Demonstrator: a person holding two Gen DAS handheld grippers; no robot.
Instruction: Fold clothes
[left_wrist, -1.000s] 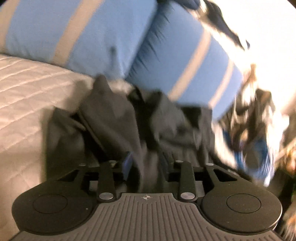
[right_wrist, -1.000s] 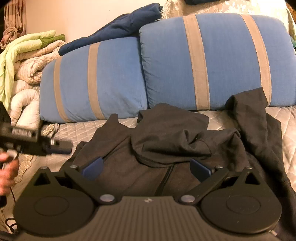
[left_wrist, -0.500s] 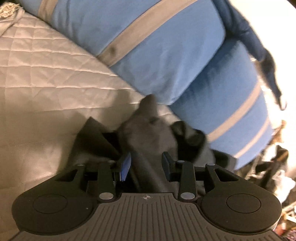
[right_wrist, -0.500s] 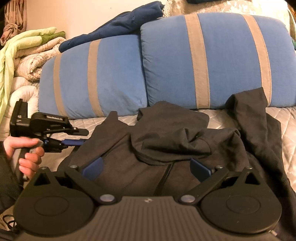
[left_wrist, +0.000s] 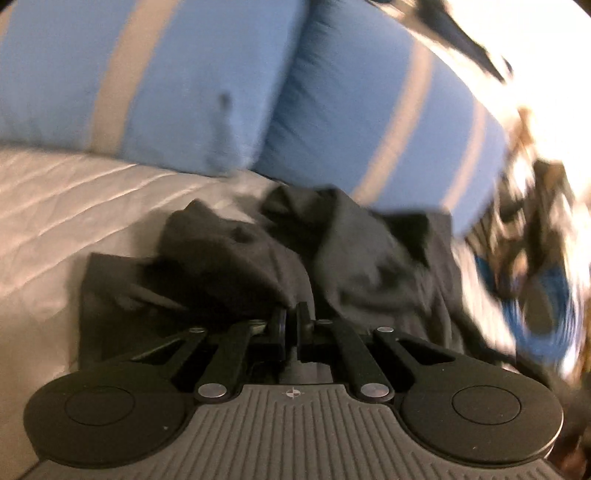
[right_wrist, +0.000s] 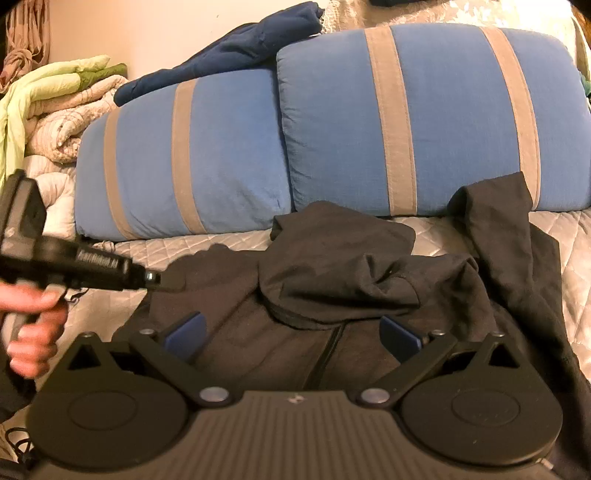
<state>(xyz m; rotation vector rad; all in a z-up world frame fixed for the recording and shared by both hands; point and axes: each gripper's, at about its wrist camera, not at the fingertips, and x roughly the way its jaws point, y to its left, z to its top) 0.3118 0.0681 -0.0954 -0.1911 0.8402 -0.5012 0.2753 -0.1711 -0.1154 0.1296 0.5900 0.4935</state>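
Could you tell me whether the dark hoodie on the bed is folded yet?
Not yet: the dark hoodie lies crumpled, hood bunched, one sleeve trailing toward the striped pillows.

Two blue pillows (right_wrist: 332, 147) block the far side, just behind the dark hoodie (right_wrist: 351, 288) heaped mid-bed. Bare quilt (left_wrist: 74, 206) lies open to its left, and a narrower strip on the right.

Blue pillows with tan stripes: two (right_wrist: 192, 155) (right_wrist: 436, 118)
Dark grey zip-up hoodie: one (right_wrist: 332, 295)
Navy garment on pillows: one (right_wrist: 229, 51)
Black two-finger grippers: two (left_wrist: 291, 317) (right_wrist: 291, 332)
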